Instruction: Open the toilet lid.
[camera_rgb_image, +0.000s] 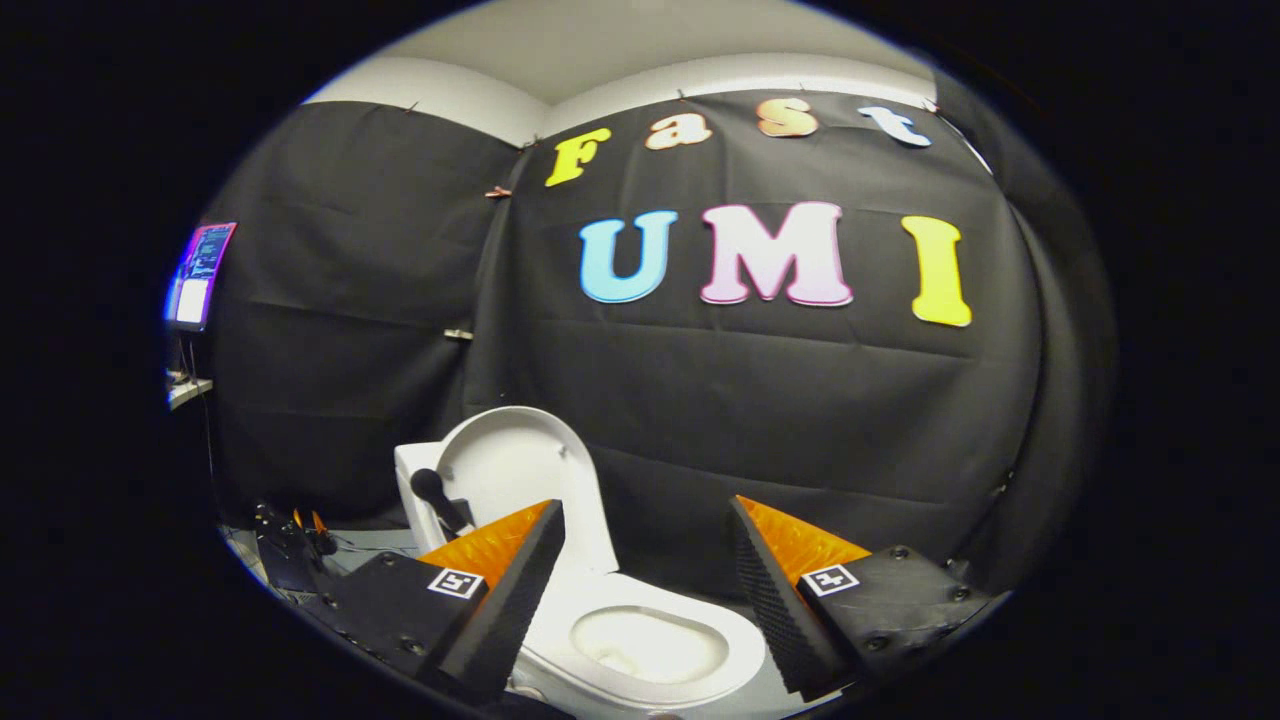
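Note:
A white toilet (650, 640) stands low between and just beyond my fingers, with its bowl uncovered and the seat ring down. Its white lid (520, 480) stands upright, leaning back against the tank (412, 480), beyond my left finger. My gripper (645, 585) is open and hangs above the bowl, apart from the lid. Nothing is held between the two fingers (510, 590). A dark knob-like handle (432, 490) sticks out in front of the tank, beside the lid.
Black cloth walls (760, 420) close in behind and to both sides of the toilet. A lit screen (200, 275) hangs on the left wall above a small shelf. Dark gear and cables (290, 545) lie on the floor left of the toilet.

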